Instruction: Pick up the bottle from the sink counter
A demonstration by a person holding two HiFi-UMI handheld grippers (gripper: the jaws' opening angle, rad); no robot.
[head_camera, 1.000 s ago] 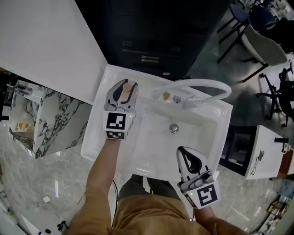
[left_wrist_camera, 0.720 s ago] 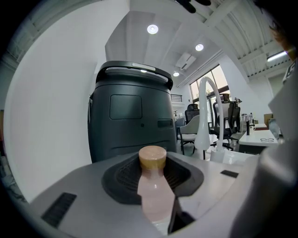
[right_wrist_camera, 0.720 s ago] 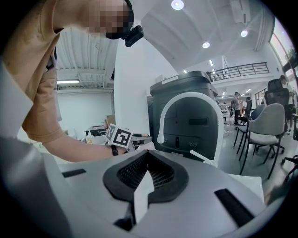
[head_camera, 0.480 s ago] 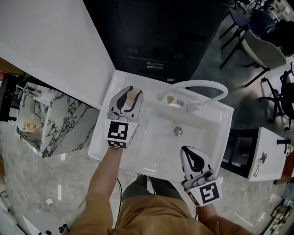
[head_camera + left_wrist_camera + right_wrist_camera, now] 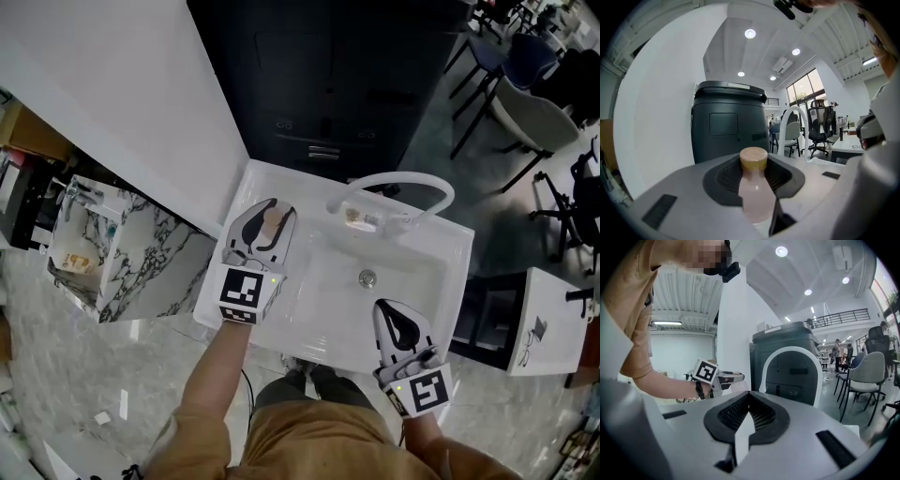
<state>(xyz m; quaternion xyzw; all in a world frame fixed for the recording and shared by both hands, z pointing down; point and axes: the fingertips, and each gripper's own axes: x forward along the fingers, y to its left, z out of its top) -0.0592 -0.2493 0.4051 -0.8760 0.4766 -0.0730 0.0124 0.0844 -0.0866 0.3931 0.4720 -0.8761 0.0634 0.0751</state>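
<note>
- Hold pink bottle [image 5: 754, 197] firm in left tool [image 5: 260, 225], jaws clamped on its body, tan cap [image 5: 753, 158] upward.
- Lift straight, without tilt, clear of bench [image 5: 300, 183] below the tool.
- Leave right tool [image 5: 397, 323] closed, empty, aside.

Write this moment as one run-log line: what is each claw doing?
left claw: shut on pink bottle, over sink left rim | right claw: shut, empty, over sink front rim

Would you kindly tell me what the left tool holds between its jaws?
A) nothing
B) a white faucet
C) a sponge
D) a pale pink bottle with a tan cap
D: the left tool grips the bottle between its pads, tan cap on top.
</note>
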